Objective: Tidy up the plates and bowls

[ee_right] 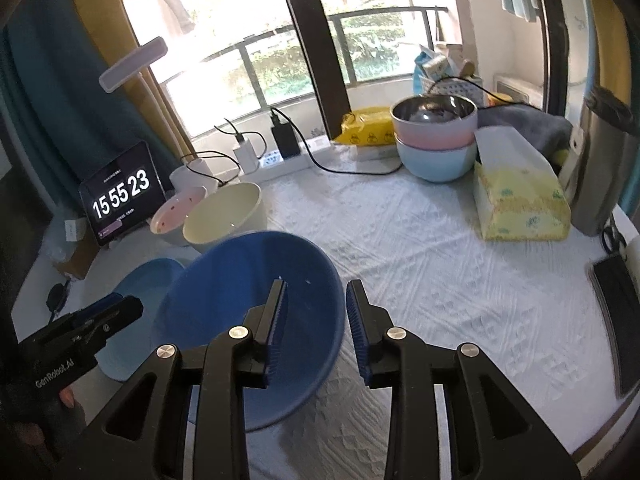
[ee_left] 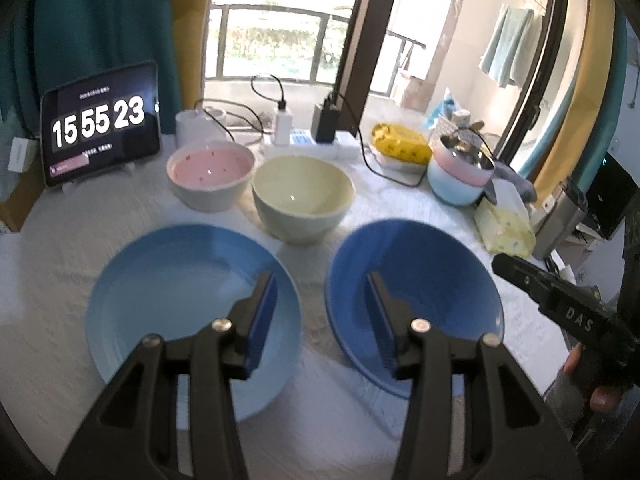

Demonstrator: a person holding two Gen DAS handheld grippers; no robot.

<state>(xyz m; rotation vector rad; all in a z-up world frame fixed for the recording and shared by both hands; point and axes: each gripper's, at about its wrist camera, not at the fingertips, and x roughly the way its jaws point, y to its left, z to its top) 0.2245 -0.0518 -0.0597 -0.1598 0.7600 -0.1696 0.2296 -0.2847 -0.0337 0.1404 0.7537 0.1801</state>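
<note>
A light blue plate point(ee_left: 160, 300) point(ee_right: 140, 280) and a darker blue bowl point(ee_left: 432, 280) point(ee_right: 240, 280) lie side by side on the white cloth. Behind them stand a pink bowl point(ee_left: 211, 168) point(ee_right: 176, 208) and a cream bowl point(ee_left: 303, 192) point(ee_right: 224, 216). My left gripper point(ee_left: 320, 280) point(ee_right: 128, 308) hovers open over the gap between plate and blue bowl, with nothing between its fingers. My right gripper point(ee_right: 317, 286) point(ee_left: 504, 264) is open at the blue bowl's right rim. One finger is inside the bowl and one outside, and the pads do not press on the rim.
A tablet clock point(ee_left: 102, 128) stands at the back left, with a power strip and chargers point(ee_left: 304, 140) behind the bowls. Stacked pink and blue bowls point(ee_right: 434, 140), a yellow pack point(ee_right: 368, 126) and a tissue box point(ee_right: 520, 200) sit at the back right. White cloth point(ee_right: 440, 280) covers the table.
</note>
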